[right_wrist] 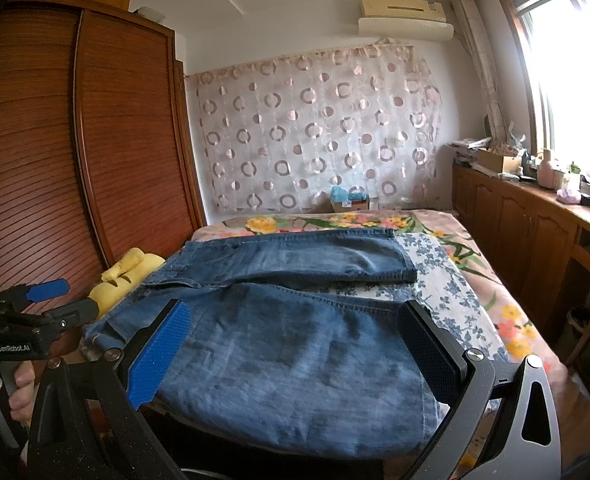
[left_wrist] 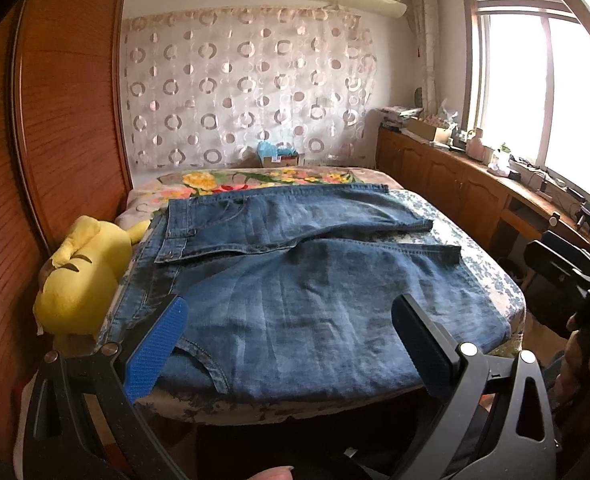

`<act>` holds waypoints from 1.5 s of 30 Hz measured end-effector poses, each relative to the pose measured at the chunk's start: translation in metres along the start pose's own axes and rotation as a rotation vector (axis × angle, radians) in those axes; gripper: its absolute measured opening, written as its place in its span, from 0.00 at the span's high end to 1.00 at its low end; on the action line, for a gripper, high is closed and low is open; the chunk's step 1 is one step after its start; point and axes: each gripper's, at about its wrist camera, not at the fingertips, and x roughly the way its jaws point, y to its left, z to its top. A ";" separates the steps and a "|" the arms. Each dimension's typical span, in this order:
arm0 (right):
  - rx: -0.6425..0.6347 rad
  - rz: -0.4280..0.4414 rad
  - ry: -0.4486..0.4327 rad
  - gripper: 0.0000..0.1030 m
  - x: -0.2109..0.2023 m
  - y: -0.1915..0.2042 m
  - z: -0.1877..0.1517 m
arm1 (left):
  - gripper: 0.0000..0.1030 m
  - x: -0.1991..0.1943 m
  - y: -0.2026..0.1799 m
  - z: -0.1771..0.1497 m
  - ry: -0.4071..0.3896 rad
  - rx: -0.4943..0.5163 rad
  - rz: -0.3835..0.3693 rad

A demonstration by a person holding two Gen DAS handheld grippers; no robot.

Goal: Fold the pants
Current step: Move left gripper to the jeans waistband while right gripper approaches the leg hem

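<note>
One readable label, "GenRobot.AI", sits on my left tool point(right_wrist: 51, 300). Both tools gape wide, my right tool point(right_wrist: 295, 356) holding nothing. Jeans point(left_wrist: 295, 280) lie flat on the bed point(left_wrist: 491, 272), beside a yellow plush toy point(left_wrist: 83, 276) by the wardrobe point(left_wrist: 67, 112).

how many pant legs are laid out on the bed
2. The far leg lies across the bed toward the flowered blanket; the near leg lies along the bed's front edge, under both open grippers. Both belong to one pair of jeans.
</note>
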 end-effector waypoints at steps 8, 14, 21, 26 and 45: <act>0.006 -0.014 0.030 0.00 0.004 -0.005 -0.004 | 0.01 0.024 0.018 -0.011 0.085 -0.018 -0.007; 0.016 -0.030 0.068 0.00 0.011 -0.011 -0.010 | 0.01 0.047 0.030 -0.024 0.150 -0.028 -0.005; 0.022 -0.059 0.113 0.00 0.015 -0.016 -0.014 | 0.01 0.065 0.041 -0.037 0.213 -0.016 0.035; 0.026 -0.083 0.142 0.00 0.017 -0.020 -0.016 | 0.01 0.071 0.057 -0.044 0.245 -0.037 0.036; 0.039 -0.169 0.254 0.00 0.007 -0.027 -0.022 | 0.01 0.063 0.147 -0.044 0.202 -0.033 0.175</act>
